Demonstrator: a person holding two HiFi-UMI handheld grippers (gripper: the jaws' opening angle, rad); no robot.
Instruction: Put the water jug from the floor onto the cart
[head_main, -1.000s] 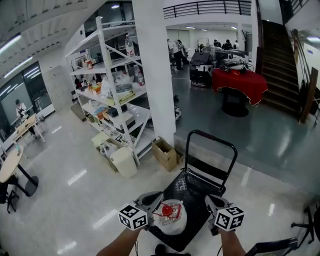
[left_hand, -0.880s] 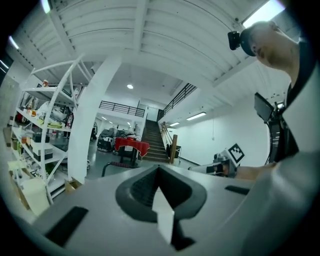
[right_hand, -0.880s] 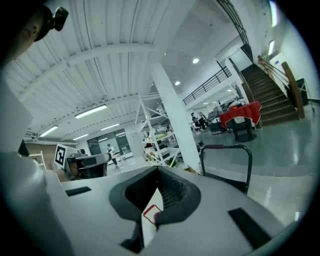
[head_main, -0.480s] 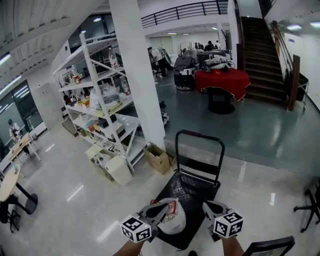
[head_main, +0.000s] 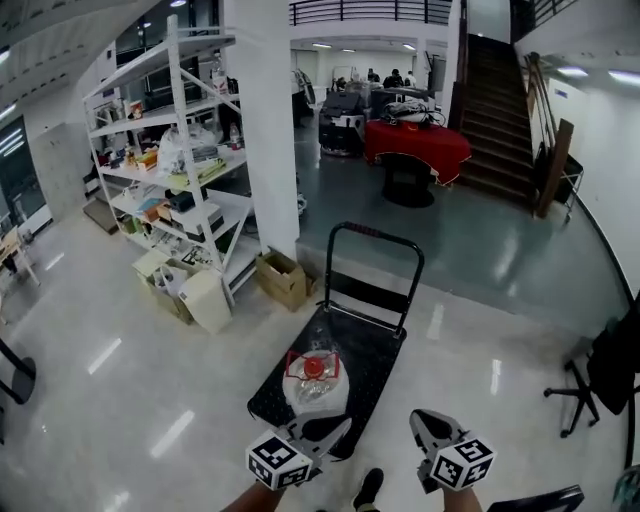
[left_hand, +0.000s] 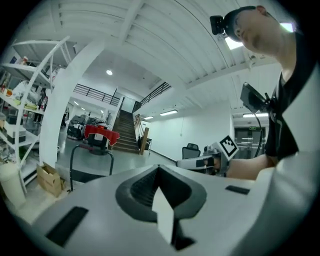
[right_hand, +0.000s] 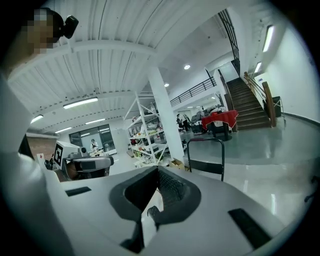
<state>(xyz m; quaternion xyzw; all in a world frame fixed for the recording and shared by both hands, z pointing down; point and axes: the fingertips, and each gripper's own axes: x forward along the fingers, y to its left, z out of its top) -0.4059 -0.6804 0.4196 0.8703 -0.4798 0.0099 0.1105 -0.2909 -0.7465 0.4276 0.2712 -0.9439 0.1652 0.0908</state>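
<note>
The clear water jug with a red cap and red handle stands upright on the near end of the black flatbed cart. The cart's push handle rises at its far end. My left gripper sits just short of the jug at the cart's near edge, shut and empty. My right gripper hangs over the floor right of the cart, also shut with nothing in it. In the left gripper view the jaws meet and the right gripper shows beyond. The right gripper view shows the same shut jaws.
A white pillar and a loaded white shelf rack stand left of the cart, with a cardboard box and a white bin at their foot. A red-clothed table and stairs lie behind. An office chair is at right.
Both grippers, which flanked the jug, have drawn back toward me and away from it. The jug stays standing on the cart, now farther ahead in the head view.
</note>
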